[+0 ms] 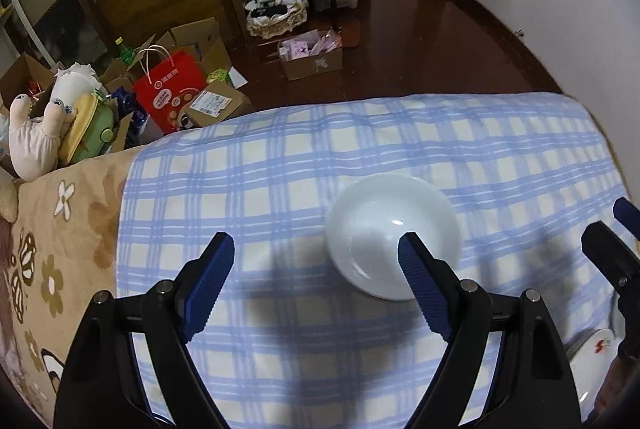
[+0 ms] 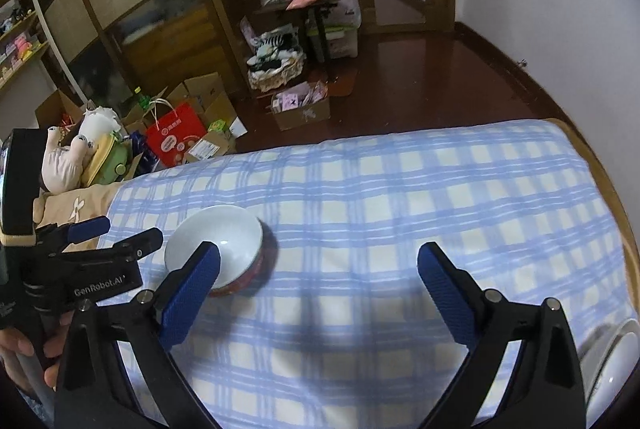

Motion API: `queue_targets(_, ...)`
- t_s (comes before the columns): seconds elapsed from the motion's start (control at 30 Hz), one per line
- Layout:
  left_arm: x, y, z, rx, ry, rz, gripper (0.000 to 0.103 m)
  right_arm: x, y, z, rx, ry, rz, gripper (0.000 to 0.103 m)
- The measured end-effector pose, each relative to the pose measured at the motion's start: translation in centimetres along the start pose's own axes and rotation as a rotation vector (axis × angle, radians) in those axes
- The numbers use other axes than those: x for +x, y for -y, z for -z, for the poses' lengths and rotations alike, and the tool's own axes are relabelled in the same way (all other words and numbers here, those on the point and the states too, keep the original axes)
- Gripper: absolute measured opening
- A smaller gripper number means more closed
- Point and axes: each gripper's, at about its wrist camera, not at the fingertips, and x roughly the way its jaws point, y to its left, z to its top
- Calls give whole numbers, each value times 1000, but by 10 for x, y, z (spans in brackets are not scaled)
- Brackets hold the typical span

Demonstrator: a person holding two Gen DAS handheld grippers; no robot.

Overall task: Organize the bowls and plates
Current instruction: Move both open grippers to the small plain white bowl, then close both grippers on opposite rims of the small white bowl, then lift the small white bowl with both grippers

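White bowl (image 1: 392, 235), upright, resting on blue-and-cream checked cloth (image 1: 280, 157); red band visible on outer wall in right wrist view (image 2: 216, 249). All positions given relative to bowl.

Left gripper (image 1: 316, 257): jaws spread wide, nothing held; right-hand blue pad (image 1: 424, 289) overlapping near side of bowl in left wrist view, contact not determinable; other pad well to left over bare cloth.

Right gripper (image 2: 318, 269): jaws spread wide, nothing held; left-hand blue pad (image 2: 190, 297) overlapping near edge of bowl, contact not determinable; other pad far to right.

Second white dish (image 2: 612, 361), partly cut off by frame edge, well to right of bowl and nearer camera.

Beyond bowl, past far edge of cloth: red paper bag (image 1: 170, 91), cardboard boxes, plush toy (image 1: 44, 121) on dark wood floor (image 1: 420, 41).
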Motion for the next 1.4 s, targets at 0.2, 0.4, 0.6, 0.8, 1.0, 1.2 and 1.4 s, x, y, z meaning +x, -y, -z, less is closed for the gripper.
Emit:
queue_targets(0.2,28,-20,-2,-60,-66,36,83,33,-17,-5,12,-63,-15,91)
queue_targets(0.4,49,-27,-1,-82,-102,71,83,64,-30,-4,13,-124,-32,84)
queue_targets(0.6,62,-26,2,-72,-119,69,81,92,-36,3,31,-191,-43,71)
queue_targets(0.8,73,-26,9,-89,-139,98,49,112,-33,11,71,-253,-71,47)
queue_targets(1.0,79,-14,15,-62,-148,131,21,121,-36,15,77,-287,-127,19)
queue_targets(1.2,79,2,19,-38,-153,122,9,124,-43,25,81,-301,-92,8)
queue_targets(1.4,70,3,20,-43,-149,138,7,116,-41,29,99,-289,-73,6)
